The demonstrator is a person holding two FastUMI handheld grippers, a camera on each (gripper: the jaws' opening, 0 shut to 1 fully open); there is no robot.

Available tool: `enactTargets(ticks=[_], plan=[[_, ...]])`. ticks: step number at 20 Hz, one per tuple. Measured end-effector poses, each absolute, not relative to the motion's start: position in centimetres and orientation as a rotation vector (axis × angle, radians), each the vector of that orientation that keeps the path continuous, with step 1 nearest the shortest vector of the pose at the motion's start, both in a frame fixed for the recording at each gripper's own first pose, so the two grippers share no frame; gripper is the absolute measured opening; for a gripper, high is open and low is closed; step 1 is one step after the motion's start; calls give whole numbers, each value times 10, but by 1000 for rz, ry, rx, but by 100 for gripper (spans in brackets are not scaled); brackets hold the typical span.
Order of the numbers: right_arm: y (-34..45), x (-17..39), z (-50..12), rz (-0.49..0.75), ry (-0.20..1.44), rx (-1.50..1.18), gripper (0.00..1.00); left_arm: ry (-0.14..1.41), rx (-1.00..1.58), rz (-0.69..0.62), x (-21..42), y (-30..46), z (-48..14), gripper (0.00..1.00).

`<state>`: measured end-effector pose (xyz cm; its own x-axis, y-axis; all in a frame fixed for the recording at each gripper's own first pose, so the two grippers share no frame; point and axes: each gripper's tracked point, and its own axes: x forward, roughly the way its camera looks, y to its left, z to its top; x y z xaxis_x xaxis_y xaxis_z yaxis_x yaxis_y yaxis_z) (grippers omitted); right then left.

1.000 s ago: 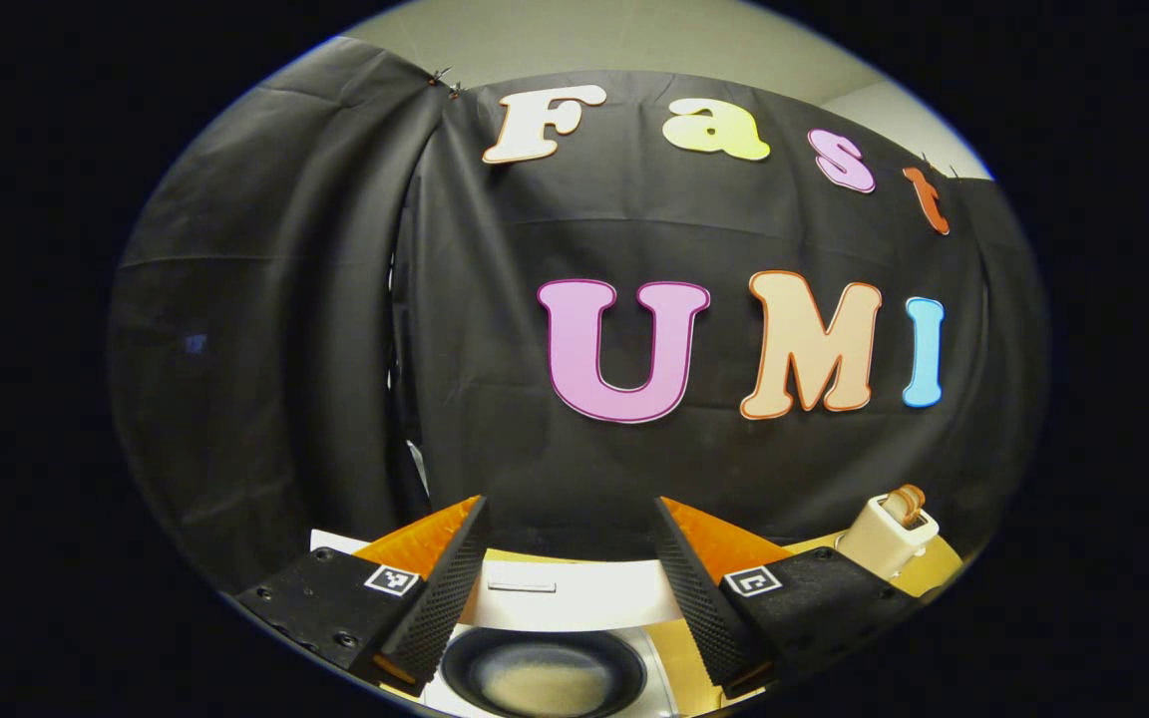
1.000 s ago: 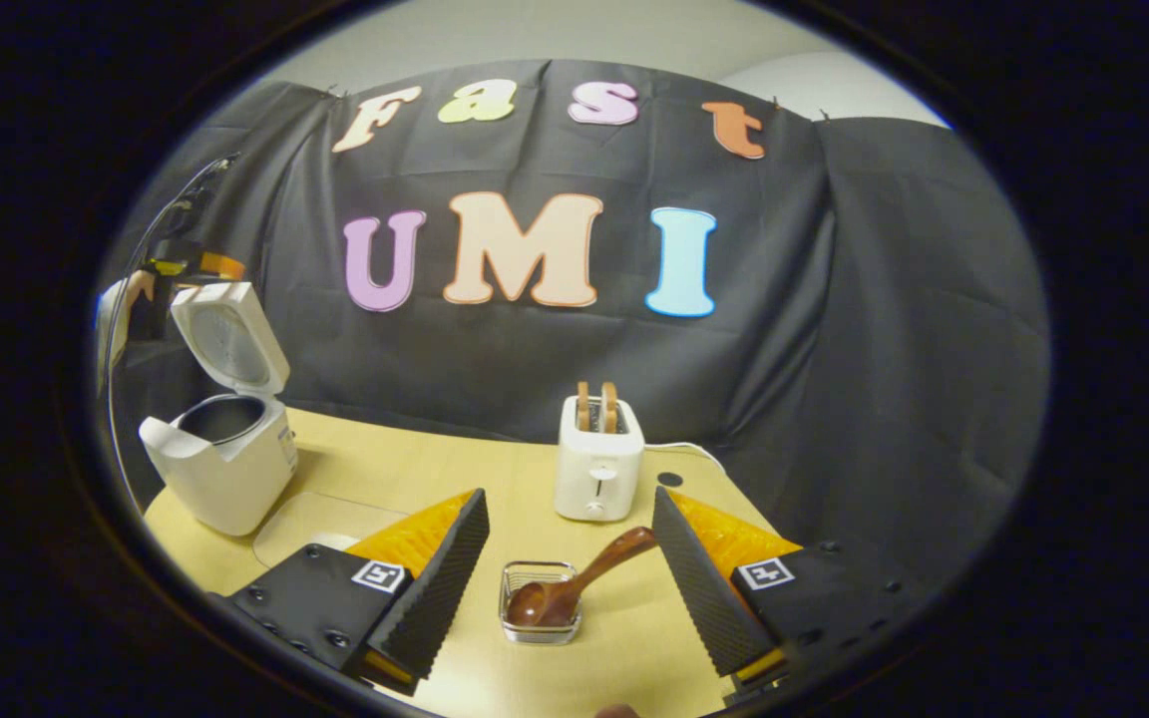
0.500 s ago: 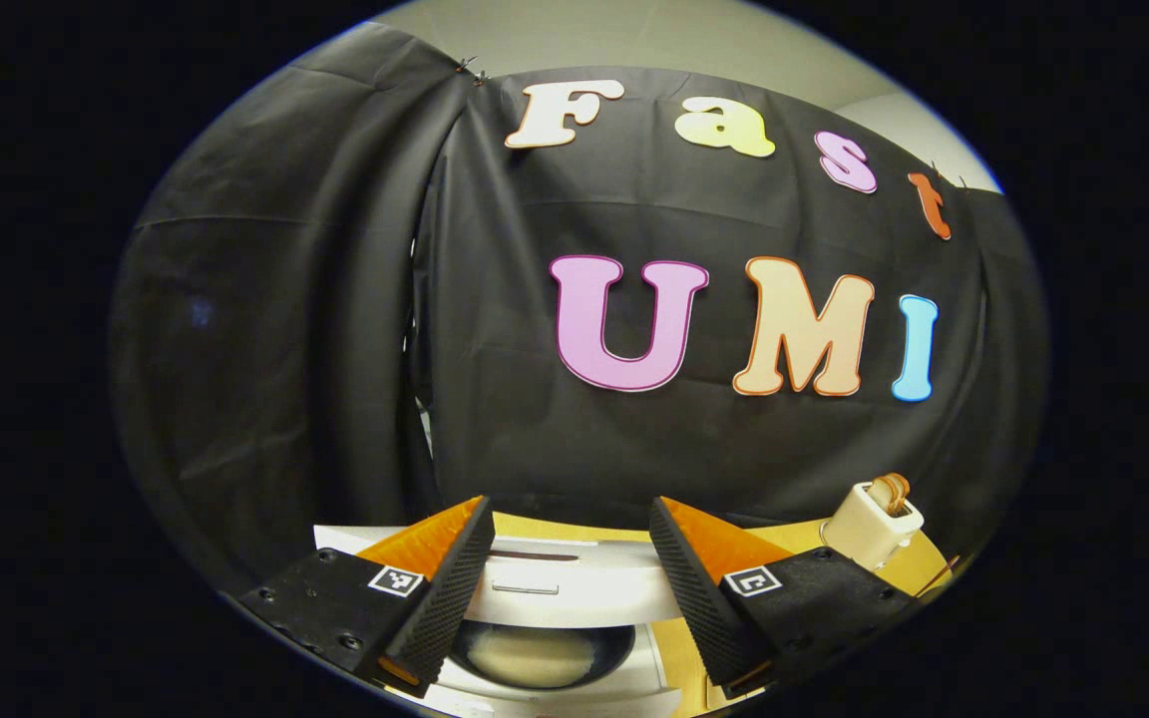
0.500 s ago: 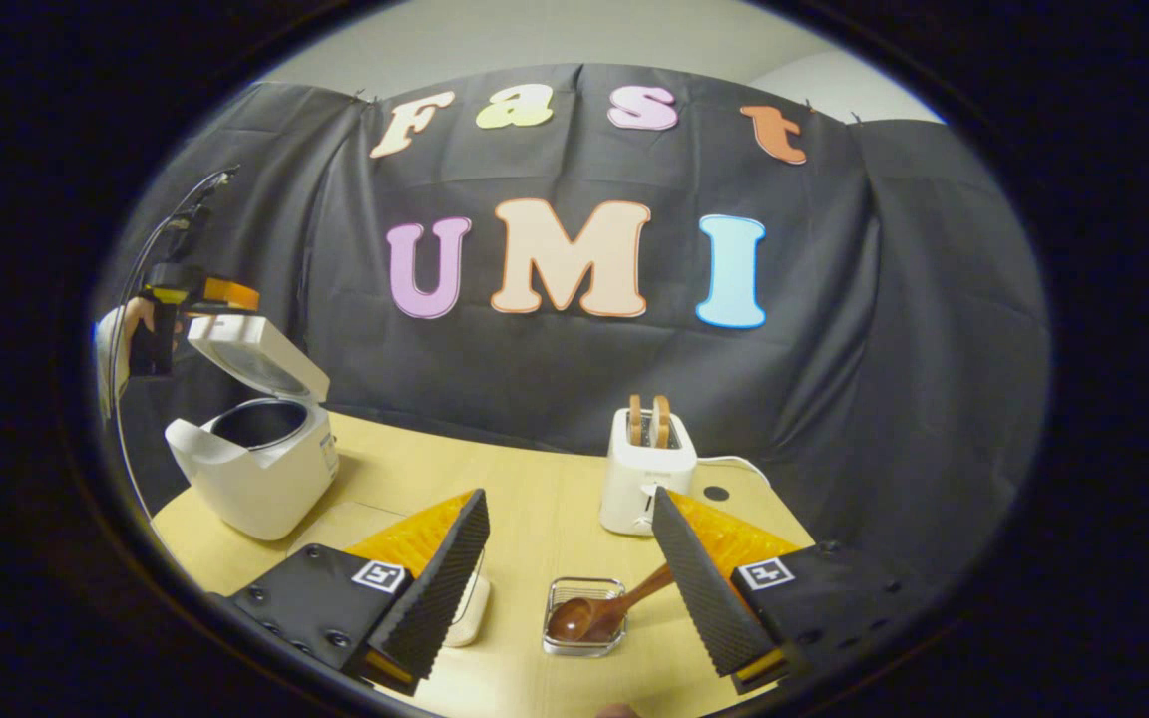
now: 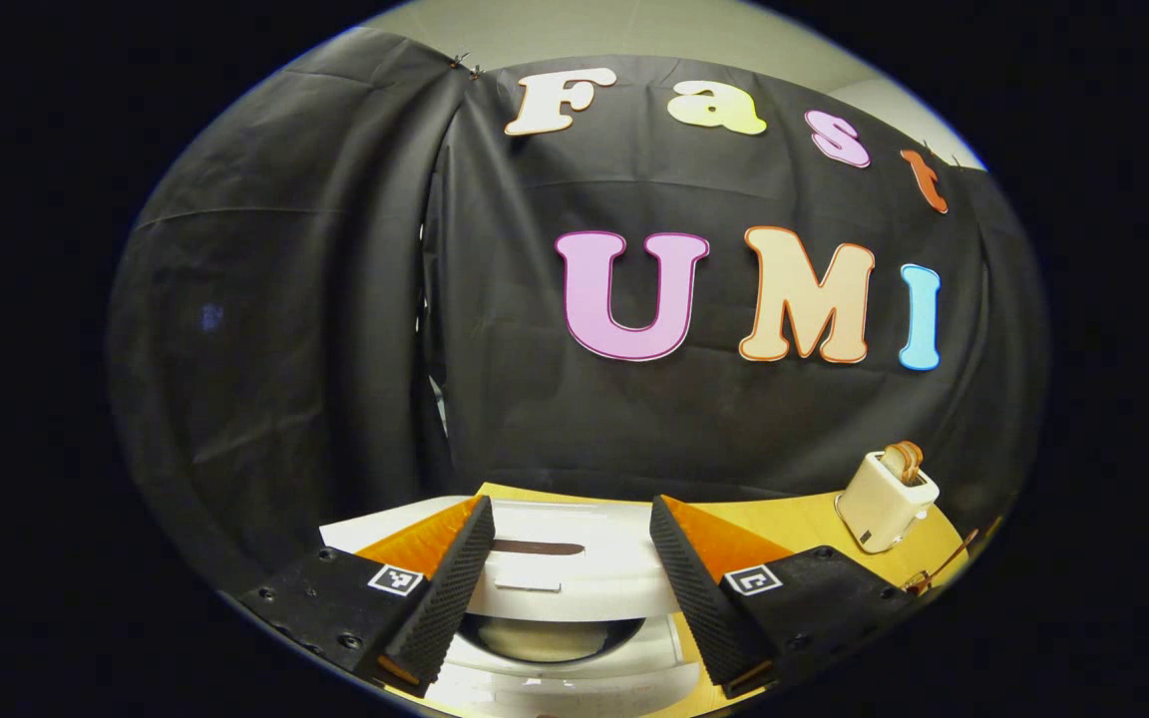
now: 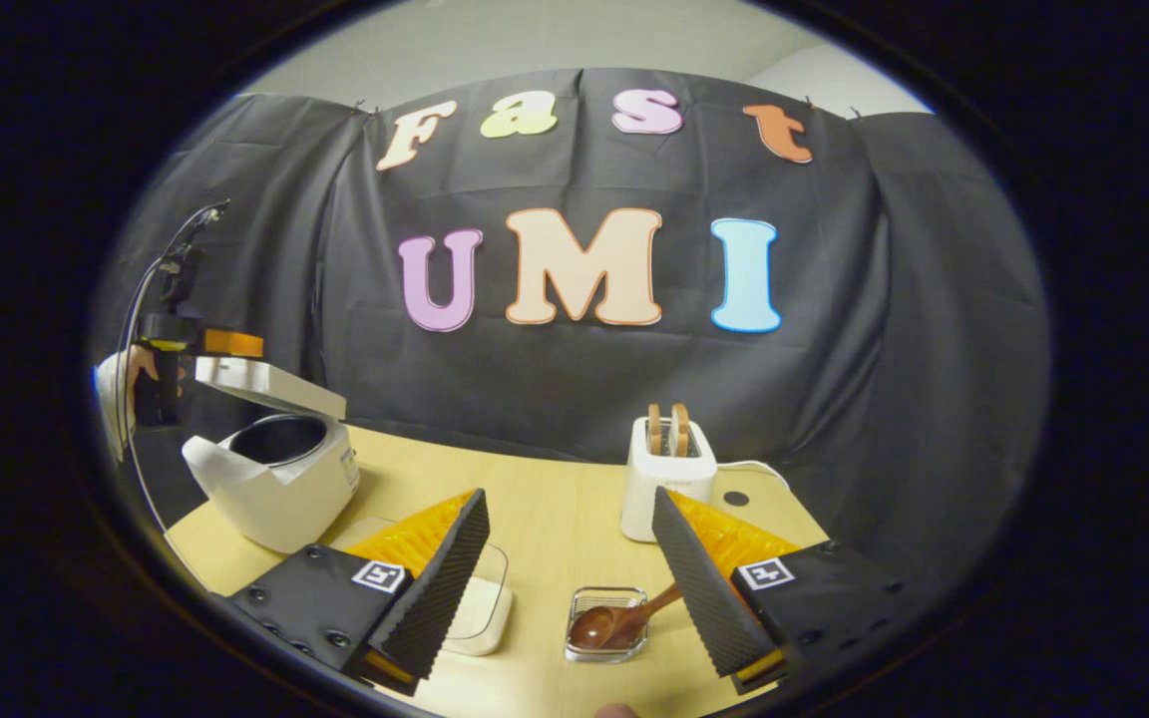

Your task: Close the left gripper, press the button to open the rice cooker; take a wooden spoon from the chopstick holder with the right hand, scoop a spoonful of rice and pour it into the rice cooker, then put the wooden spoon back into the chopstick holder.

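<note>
- Rice cooker (image 5: 555, 618) sits right under the left tool (image 5: 572, 588) in the left gripper view, its white lid (image 5: 574, 558) tipped low across the gap between the wide-open fingers, the dark inner pot (image 5: 545, 638) peeking out beneath it.
- Off to the right on the counter (image 5: 794, 519) there's a toaster (image 5: 886, 496) with bread in its slots.
- Over to the right gripper view: the right tool (image 6: 570, 588) hangs open and empty above the counter, nothing between its fingers.
- The wooden spoon (image 6: 624, 623) lies bowl-down in a small clear holder (image 6: 606, 638) just ahead of that tool, its handle slanting toward the right finger.
- A clear container (image 6: 480, 608) stands just left of the holder.
- Far left, the cooker shows its lid half down, the other tool touching the lid's raised edge.
- My read: scooping looks finished, spoon is back in its holder, and the lid is being lowered.
- Next move calls for a steady downward press until the lid latches; the right tool only needs to stay clear.
</note>
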<state>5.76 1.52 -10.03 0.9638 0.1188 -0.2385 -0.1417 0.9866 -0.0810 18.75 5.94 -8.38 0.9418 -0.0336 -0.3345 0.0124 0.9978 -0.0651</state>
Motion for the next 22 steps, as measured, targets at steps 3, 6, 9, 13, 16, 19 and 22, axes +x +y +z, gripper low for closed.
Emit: enactTargets(ticks=[3,6,9,13,16,19,22], plan=[[21,55,-101,140,241,-88,100,363,-77,-19,180,61,-98,93],[29,54,-104,153,254,-80,100,399,-81,-11,174,64,-119,93],[36,54,-107,166,262,-89,100,414,-90,-10,167,64,-131,94],[47,51,-108,182,273,-83,100,424,-94,-14,162,64,-143,94],[53,50,-109,193,274,-90,100,434,-89,-14,159,64,-150,94],[55,50,-113,196,283,-94,100,453,-96,-15,157,63,-160,94],[57,48,-116,199,293,-91,100,485,-101,-19,152,63,-172,94]])
